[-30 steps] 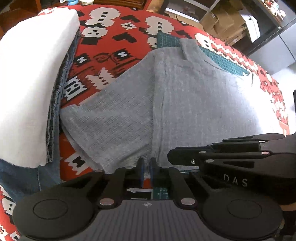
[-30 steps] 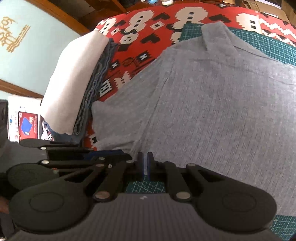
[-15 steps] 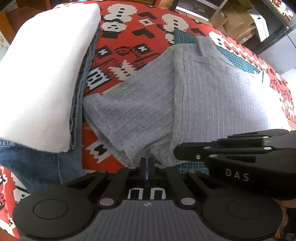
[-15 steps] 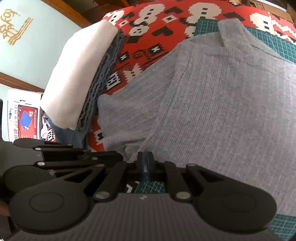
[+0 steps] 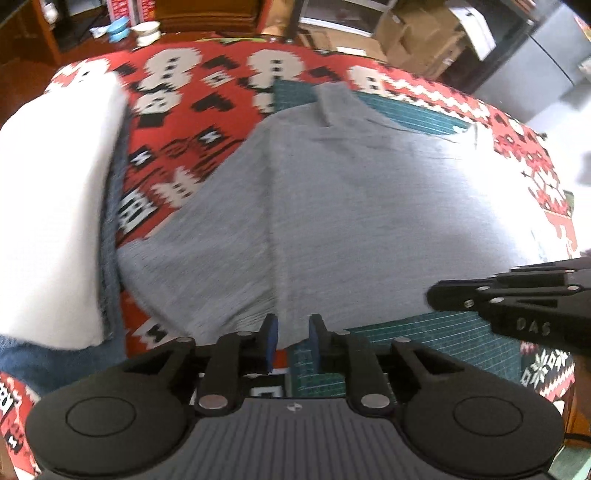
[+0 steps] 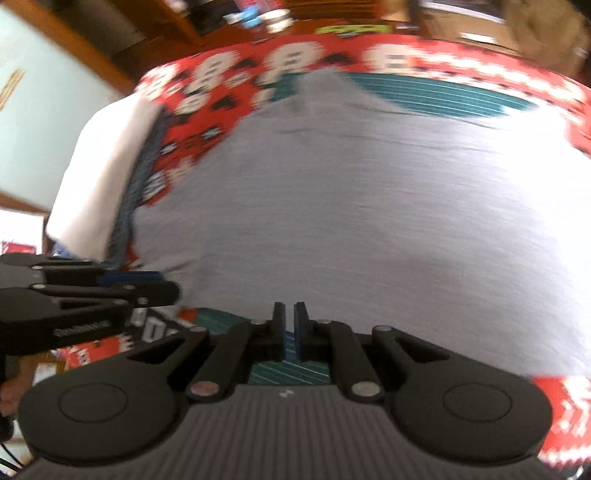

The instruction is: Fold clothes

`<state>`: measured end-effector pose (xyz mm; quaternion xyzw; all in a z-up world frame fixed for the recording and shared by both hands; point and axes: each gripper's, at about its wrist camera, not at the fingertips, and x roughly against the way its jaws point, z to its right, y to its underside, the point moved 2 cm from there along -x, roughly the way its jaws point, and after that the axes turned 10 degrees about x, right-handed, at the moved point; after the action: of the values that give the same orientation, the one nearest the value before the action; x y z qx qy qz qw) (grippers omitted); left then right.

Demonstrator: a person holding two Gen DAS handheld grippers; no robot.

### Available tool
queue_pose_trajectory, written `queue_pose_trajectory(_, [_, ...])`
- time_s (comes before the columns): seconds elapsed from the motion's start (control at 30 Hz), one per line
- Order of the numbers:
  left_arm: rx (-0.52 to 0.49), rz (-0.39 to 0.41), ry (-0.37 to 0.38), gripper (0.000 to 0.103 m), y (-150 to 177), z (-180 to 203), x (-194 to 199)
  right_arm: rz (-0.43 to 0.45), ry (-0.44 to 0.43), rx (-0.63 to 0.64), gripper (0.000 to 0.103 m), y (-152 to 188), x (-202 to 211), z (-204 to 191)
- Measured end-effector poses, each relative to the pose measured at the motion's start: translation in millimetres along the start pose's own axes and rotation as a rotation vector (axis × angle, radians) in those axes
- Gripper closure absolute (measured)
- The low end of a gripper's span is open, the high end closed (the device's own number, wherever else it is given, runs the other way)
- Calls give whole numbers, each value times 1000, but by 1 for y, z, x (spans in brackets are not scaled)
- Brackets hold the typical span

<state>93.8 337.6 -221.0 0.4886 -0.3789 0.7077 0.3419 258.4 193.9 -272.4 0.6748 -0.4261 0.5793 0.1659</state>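
Note:
A grey collared shirt (image 5: pixel 351 221) lies flat on a green cutting mat (image 5: pixel 424 332), collar at the far end and a sleeve folded across its left side. My left gripper (image 5: pixel 292 332) stands open at the near hem, the cloth edge just in front of its fingers and nothing held. In the right wrist view the shirt (image 6: pixel 351 221) is blurred; my right gripper (image 6: pixel 289 325) has its pads slightly parted at the hem, with mat showing in the gap. Each gripper shows in the other's view: the right gripper (image 5: pixel 436 295) and the left gripper (image 6: pixel 166 285).
A stack of folded clothes sits to the left: a white piece (image 5: pixel 55 221) on top, dark blue denim (image 5: pixel 110 240) beneath. A red patterned tablecloth (image 5: pixel 207 110) covers the table. Cardboard boxes (image 5: pixel 417 29) and bowls (image 5: pixel 147 29) stand beyond the far edge.
Both grippers have lifted and drawn back from the hem. The left one, shut half a second ago, now stands open; the right one's pads have parted slightly.

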Motion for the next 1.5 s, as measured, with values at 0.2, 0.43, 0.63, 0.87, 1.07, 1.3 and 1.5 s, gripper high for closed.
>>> queue_pose_trajectory(0.2, [-82,-9,10,84,-1,40,-12,29,125,-151,96,32,28,71])
queue_pose_trajectory(0.43, [-174,-30,28,84,1,94,-30,85,222,-308,96,67,56,144])
queue_pose_trajectory(0.63, [-257,-54,48,84,6,147,-46,131,253,-410,96,91,69,190])
queue_pose_trajectory(0.87, [-332,-69,70,84,10,202,-55,170,246,-502,96,110,72,219])
queue_pose_trajectory(1.07, [-397,-70,92,83,10,239,-63,234,306,-571,92,129,97,250])
queue_pose_trajectory(1.3, [-469,-28,120,77,-3,282,-76,277,422,-574,82,134,109,303])
queue_pose_trajectory(1.5, [-515,-10,136,77,-14,307,-90,272,442,-445,82,113,99,323])
